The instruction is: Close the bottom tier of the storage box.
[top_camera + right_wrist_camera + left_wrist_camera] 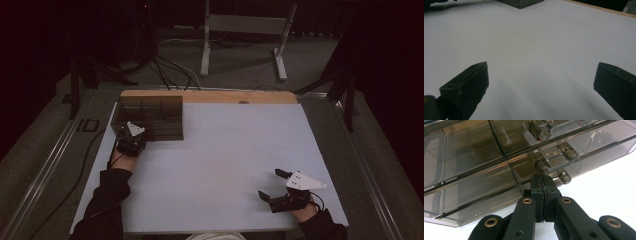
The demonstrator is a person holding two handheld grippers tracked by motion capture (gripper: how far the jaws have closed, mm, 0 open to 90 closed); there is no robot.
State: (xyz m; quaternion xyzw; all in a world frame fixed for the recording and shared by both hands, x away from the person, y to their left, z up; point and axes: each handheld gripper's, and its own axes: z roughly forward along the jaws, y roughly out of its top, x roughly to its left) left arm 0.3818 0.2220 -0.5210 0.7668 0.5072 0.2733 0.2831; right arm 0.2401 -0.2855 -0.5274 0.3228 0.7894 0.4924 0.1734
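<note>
1. Smoky plastic organiser box [148,117] is sitting at the desk's [225,160] far-left corner; the left claw [544,185], fully closed, is nudging its latch and risking slipping off.
2. Right claw [276,184] is idling wide open, not steadying the box.

Compartment box [148,117] on table [225,165], far left corner. Left gripper [131,138] at box's near edge, jaws together, tips at or just short of latch [554,161] on box's front, contact unclear. Right gripper [272,186] near right, well apart from box, jaws spread over bare tabletop.
</note>
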